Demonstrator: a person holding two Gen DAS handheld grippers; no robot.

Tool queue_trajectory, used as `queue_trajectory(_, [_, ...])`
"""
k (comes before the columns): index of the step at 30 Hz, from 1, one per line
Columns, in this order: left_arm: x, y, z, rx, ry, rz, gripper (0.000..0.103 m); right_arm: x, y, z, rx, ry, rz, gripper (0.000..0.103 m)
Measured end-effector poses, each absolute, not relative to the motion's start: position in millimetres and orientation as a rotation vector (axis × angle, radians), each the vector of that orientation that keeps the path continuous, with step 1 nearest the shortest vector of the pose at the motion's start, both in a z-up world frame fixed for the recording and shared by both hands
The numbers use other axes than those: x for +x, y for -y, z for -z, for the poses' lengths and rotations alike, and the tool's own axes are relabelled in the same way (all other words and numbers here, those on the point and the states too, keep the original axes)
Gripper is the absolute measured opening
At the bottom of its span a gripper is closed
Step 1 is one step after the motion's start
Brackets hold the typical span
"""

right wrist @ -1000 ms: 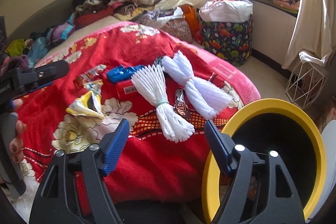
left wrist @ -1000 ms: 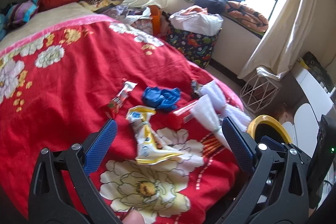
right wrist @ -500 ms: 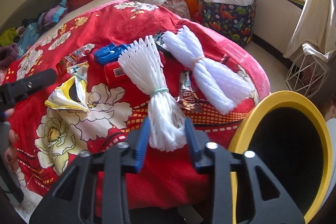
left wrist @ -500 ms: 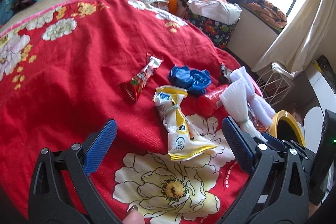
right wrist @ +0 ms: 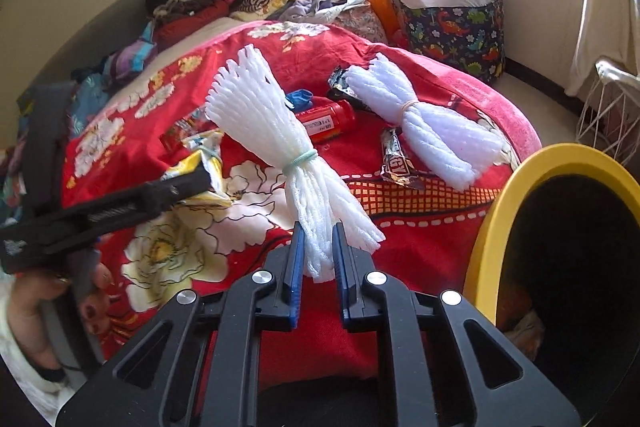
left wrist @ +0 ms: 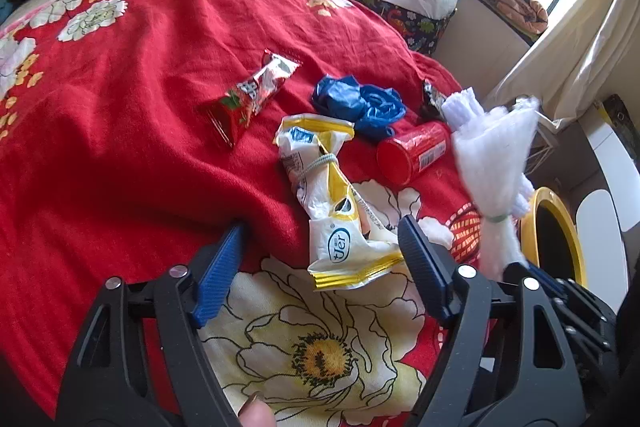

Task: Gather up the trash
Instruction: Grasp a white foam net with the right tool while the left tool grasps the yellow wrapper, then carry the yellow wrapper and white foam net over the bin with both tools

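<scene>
My right gripper point(right wrist: 316, 259), open a second ago, closing on white foam-net bundle point(right wrist: 280, 147), now lifted. Left gripper point(left wrist: 320, 255) closing around yellow-white wrapper point(left wrist: 340, 227), untouched.

A white foam net bundle point(right wrist: 280, 147), tied with a pale green band, is lifted off the red blanket and tilts up to the left. A 2nd bundle point(right wrist: 420, 123) lies flat. Nearby lie a yellow and white wrapper point(left wrist: 332, 203), a red can point(left wrist: 412, 153) on its side, a crumpled blue bag point(left wrist: 360, 103) and a red snack wrapper point(left wrist: 252, 95). The yellow-rimmed bin point(right wrist: 532, 167) stands beside the bed.
</scene>
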State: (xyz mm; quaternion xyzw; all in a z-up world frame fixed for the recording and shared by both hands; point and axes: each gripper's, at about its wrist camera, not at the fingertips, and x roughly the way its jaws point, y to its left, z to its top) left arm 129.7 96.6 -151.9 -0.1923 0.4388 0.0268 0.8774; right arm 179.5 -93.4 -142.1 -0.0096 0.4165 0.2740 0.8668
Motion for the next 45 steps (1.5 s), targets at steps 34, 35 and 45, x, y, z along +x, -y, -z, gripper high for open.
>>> queue_trajectory(34, [99,-106,123,-0.390,-0.933,-0.049,0.019,143,121,99,0.074,-0.768,-0.583,0.012])
queue_trajectory(35, [97,-107,121,-0.393,-0.930,-0.048,0.019,142,121,99,0.078,-0.765,-0.580,0.012])
queue_trajectory(45, [86,-91,86,-0.376,-0.830,0.002,0.016,137,135,89,0.109,-0.738,-0.572,0.012])
